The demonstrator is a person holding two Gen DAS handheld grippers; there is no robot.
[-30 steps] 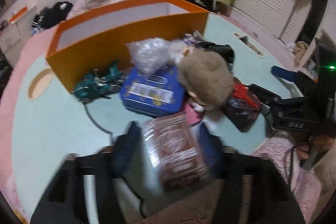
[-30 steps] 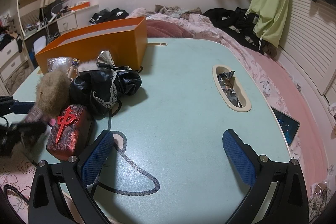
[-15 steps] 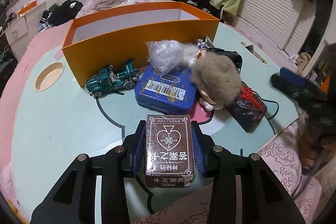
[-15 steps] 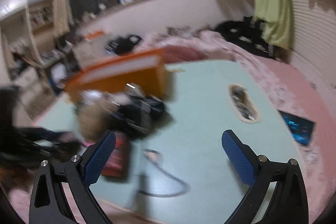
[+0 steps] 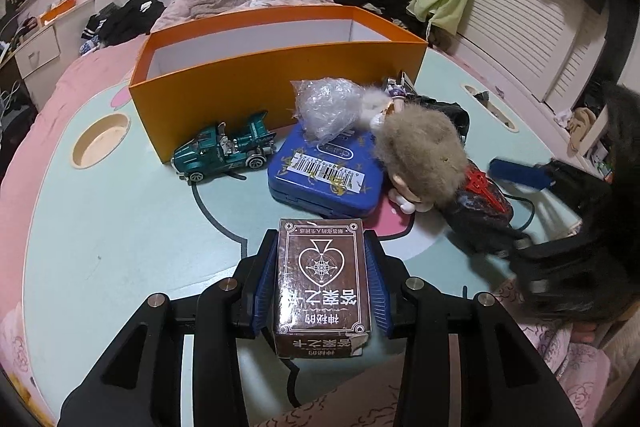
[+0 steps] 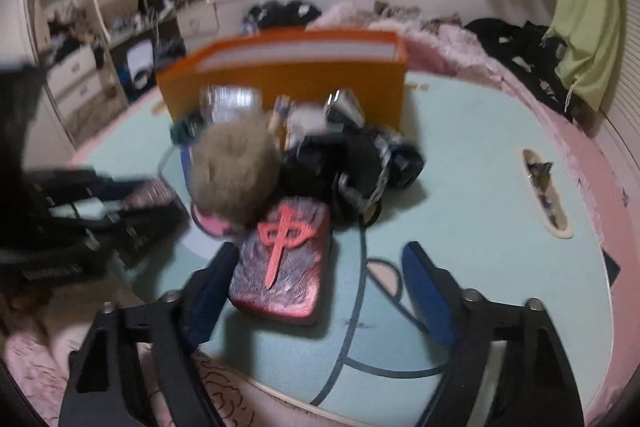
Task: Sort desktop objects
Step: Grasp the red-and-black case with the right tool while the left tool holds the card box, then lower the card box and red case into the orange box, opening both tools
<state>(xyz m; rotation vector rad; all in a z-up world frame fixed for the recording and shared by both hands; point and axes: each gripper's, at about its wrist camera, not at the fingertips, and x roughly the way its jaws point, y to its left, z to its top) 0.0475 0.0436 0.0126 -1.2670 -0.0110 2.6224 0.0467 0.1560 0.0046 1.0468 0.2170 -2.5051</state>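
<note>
- Blue-padded left gripper stays clamped on card box, frame bottom centre.
- Right gripper has swung toward red case, lower centre; jaws closing, not yet touching it.
- Orange bin awaits both.

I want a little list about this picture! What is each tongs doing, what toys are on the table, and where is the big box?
left tongs: shut on the brown card box
right tongs: closing, red block between them, pads not on it yet
toys on table: green toy car, blue tin, furry doll
orange box: open, behind the toys
bag: crinkly plastic bag on the blue tin
</note>
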